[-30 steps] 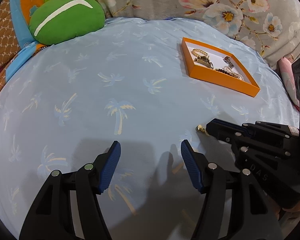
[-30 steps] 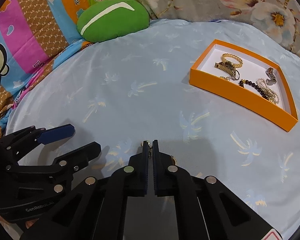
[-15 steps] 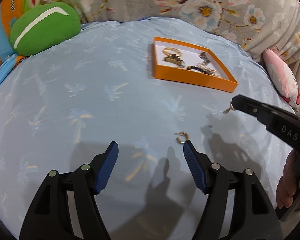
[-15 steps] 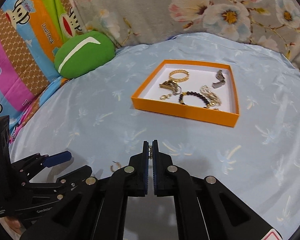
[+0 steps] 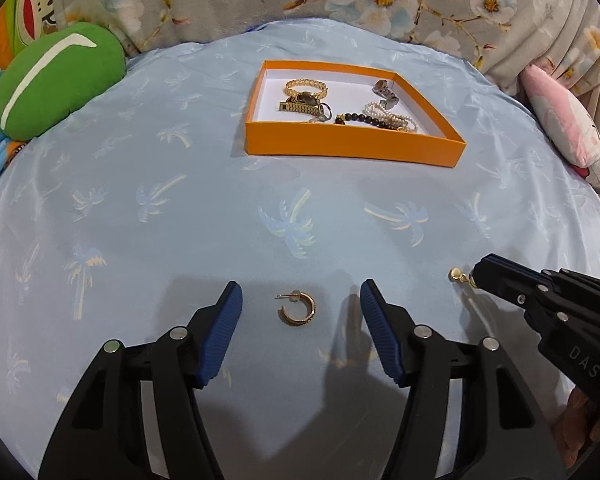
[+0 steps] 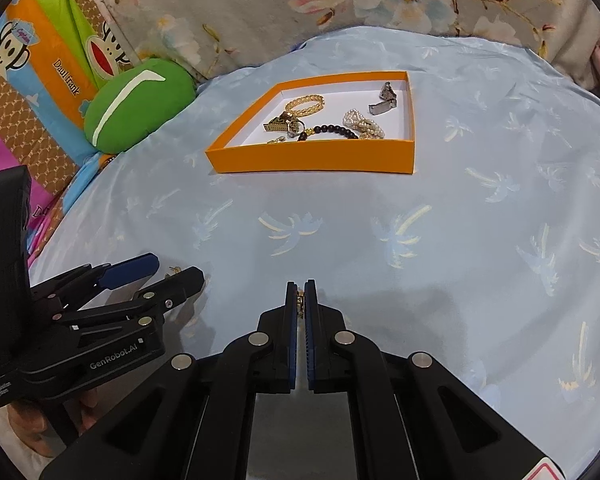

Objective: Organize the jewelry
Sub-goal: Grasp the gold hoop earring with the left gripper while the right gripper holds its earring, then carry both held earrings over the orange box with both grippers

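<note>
A: Presently, left gripper [image 5: 300, 312] stood wide, jaws just narrowing, hoop earring [image 5: 296, 309] lying untouched between them on the sheet [image 5: 220, 220]

B: Right gripper [image 6: 300, 292] was clamped on a small earring [image 5: 458, 277]. Advised: lower squarely before closing; orange box [image 5: 352, 146] well beyond

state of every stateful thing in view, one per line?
left tongs: open, jaws just been closing, hoop earring between them, untouched
right tongs: shut on small gold earring
hoop earring: lying loose on sheet
orange box: lidless, holding jewelry
</note>
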Demonstrator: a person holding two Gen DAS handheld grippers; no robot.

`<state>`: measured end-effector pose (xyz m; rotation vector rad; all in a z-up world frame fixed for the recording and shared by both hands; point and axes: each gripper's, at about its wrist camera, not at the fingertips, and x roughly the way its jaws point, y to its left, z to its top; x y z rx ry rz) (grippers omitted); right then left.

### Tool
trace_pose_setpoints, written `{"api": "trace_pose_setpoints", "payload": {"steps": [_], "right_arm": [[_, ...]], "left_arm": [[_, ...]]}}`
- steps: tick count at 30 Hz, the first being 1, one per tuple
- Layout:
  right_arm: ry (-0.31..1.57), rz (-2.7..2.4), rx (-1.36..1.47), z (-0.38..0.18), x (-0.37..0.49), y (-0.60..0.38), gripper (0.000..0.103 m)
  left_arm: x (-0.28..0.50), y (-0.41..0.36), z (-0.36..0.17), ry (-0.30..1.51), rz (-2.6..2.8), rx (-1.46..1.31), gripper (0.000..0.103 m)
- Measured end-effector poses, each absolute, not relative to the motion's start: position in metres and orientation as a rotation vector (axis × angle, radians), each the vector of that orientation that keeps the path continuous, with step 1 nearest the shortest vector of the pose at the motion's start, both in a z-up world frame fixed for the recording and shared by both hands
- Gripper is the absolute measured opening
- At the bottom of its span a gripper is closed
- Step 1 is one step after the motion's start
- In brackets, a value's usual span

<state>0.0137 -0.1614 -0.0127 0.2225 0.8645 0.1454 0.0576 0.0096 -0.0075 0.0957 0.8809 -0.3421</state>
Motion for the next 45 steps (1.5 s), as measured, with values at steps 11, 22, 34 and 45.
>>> {"api": "trace_pose_setpoints", "payload": {"steps": [11,22,34,45], "right_arm": [[0.862,0.149,0.236,-0.017,0.010,-0.164,0.003],[0.872,0.163,0.234,-0.017,0.007,-0.164,0.004],[0.896,0.145,0.194,-0.021,0.003,-0.161,0.009],[0.868,0.136,0.225,-0.017,0.001,-0.167,0.004]], "left_arm": [[0.055,0.010,-0.008,0.860,-0.338,0.101,0.027],[0.053,0.009,-0.008,0.859,-0.342,0.100,0.017],[0.053,0.009,-0.008,0.859,-0.344,0.098,0.017],[0.053,0.009,-0.007,0.857,-0.338,0.102,0.017]]}}
